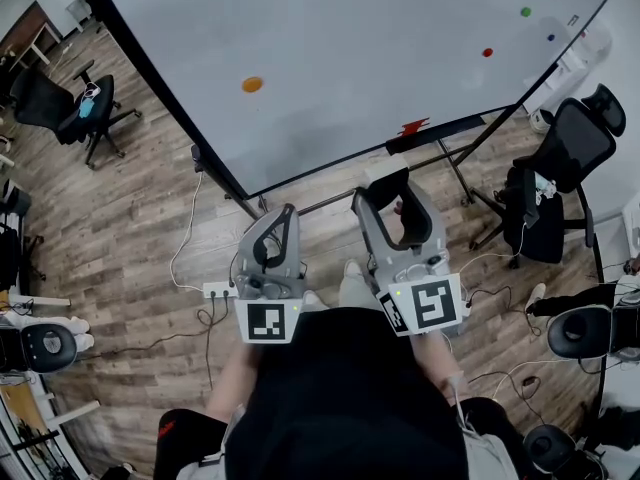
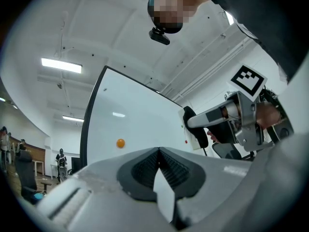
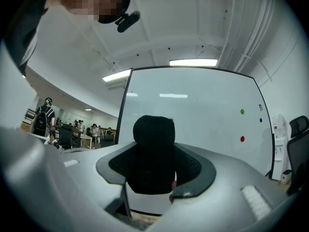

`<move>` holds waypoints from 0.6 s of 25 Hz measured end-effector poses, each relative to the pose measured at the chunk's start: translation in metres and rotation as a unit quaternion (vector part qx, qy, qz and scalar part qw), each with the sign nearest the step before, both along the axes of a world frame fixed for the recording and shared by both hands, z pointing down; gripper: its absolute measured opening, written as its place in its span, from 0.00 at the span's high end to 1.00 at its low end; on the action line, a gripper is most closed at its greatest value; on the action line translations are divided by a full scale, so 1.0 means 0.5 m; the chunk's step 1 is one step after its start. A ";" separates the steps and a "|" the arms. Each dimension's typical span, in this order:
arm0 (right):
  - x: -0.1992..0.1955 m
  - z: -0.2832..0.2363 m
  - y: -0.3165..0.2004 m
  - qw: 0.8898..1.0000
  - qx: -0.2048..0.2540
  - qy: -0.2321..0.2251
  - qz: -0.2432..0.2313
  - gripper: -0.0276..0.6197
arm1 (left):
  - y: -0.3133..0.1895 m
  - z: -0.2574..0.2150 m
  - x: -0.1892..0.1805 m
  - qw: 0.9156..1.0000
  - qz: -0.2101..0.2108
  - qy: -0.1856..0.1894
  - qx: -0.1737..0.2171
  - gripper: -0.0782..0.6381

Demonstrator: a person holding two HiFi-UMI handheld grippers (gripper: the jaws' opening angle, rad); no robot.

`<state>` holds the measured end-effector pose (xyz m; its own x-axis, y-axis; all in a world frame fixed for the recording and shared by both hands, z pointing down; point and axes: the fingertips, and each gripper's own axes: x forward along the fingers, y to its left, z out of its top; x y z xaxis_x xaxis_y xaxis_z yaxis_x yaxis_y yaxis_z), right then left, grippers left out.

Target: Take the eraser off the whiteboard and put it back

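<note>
One black eraser (image 3: 153, 134), clamped tight between the wide-spread jaws of the right gripper (image 3: 155, 166), clear off the whiteboard (image 1: 350, 48) and held out in front of its lower edge, with the left gripper (image 2: 158, 153) just beside it, jaws pinched fully together.

**Board and floor from my feed**

In my head view the board (image 1: 350, 58) carries four magnets. I see an orange magnet (image 1: 252, 84) left of its middle, and a green magnet (image 1: 526, 12), a red magnet (image 1: 487, 53) and a blue magnet (image 1: 550, 38) near its right edge. A small red thing (image 1: 413, 126) sits at the bottom edge, just above a black ledge (image 1: 440, 134). On the wood floor (image 1: 130, 218) I see a power strip (image 1: 220, 290) with a cable (image 1: 185, 238) running off it. One chair (image 1: 75, 108) stands off the board's left edge, and another chair (image 1: 560, 168) stands past its right corner.
</note>
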<state>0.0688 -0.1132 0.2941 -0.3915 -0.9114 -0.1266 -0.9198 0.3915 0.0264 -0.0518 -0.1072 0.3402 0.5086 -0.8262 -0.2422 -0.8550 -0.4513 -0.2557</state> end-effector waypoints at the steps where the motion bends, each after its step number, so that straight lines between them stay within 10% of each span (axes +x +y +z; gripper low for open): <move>1: 0.002 -0.002 -0.005 1.000 0.001 0.000 -0.001 0.61 | -0.004 0.001 0.001 1.000 -0.003 -0.001 0.000 0.89; 15: 0.033 -0.039 -0.143 1.000 0.006 0.014 -0.020 0.60 | -0.096 -0.023 0.026 0.999 -0.035 0.006 0.004 0.89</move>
